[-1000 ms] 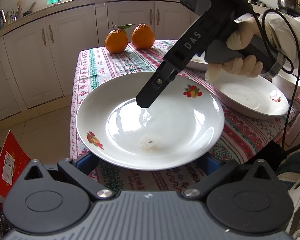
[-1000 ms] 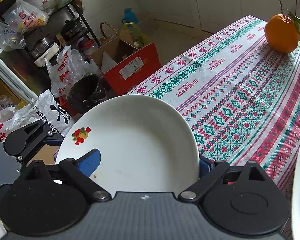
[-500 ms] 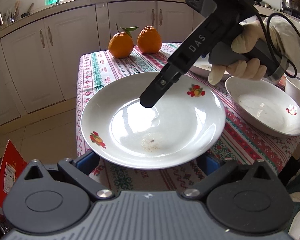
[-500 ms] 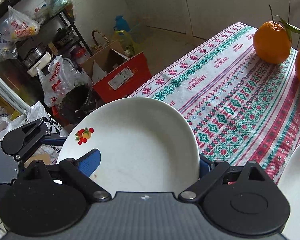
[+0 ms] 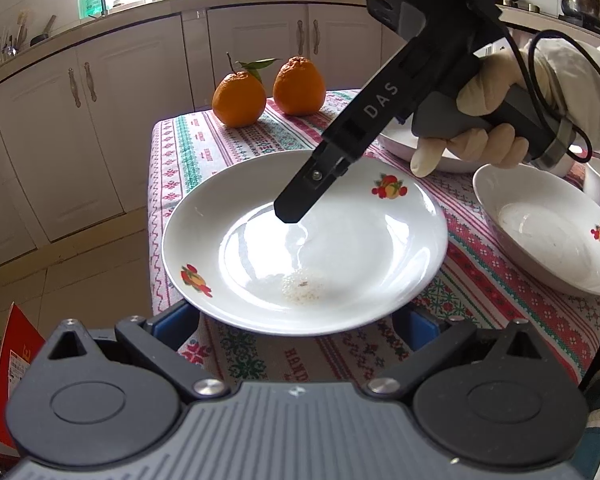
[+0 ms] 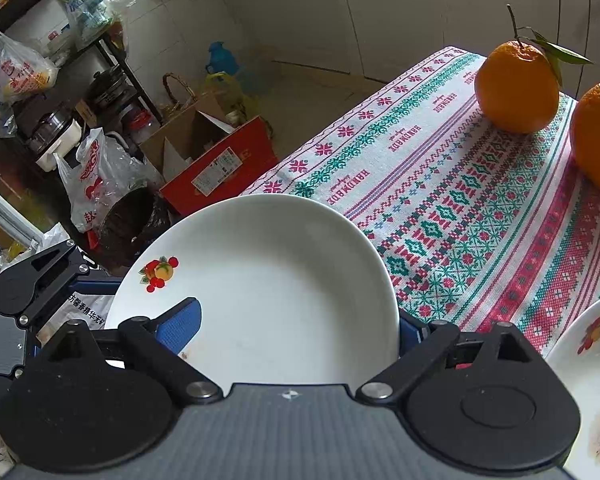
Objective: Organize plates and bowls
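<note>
Both hand-held grippers, left (image 5: 296, 320) and right (image 6: 300, 320), stand wide, bracketing the fruit-print plate (image 5: 304, 240); jolted, it could slip toward the bowl (image 5: 548, 240) at three o'clock.

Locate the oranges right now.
Both oranges sit side by side at the tablecloth's far end, beyond the held plate in the left wrist view; upper right in the right wrist view.

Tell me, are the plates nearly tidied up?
Not nearly. Nothing looks stacked yet. In hand: the big plate looks lifted off the tablecloth, between the pads of the right claw, with the left claw under its near rim. Left to do: the bowl and another dish behind the gloved hand sit apart, waiting.
</note>
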A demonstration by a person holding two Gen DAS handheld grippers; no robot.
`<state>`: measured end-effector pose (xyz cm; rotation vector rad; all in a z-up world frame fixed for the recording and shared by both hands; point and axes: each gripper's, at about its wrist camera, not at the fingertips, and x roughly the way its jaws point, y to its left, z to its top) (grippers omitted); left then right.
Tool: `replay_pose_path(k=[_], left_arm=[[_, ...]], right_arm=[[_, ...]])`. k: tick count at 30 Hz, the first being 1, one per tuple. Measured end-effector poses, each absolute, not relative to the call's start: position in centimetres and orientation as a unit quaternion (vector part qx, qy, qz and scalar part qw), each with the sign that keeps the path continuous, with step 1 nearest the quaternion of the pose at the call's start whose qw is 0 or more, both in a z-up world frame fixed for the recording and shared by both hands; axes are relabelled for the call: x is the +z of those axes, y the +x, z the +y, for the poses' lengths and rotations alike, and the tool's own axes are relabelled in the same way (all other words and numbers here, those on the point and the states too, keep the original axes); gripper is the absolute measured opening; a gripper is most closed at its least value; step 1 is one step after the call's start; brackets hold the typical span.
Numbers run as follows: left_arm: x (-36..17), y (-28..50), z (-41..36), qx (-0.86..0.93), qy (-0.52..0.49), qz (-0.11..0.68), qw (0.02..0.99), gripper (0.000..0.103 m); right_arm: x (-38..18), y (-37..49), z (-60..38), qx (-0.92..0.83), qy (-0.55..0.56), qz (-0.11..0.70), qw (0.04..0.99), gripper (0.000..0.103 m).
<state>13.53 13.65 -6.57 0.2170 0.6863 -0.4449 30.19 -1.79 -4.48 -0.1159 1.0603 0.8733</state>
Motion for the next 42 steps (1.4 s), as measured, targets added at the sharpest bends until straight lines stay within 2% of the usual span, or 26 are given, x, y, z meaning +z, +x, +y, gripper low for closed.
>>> replay_pose_path(k=[42], left_arm=[[-6.67,14.21,13.07,-0.223,0.107,0.336,0.909,0.102]], right_arm=[[-4.98,30.44,-1.63,0.377,-0.082,0.481,0.787,0.103]])
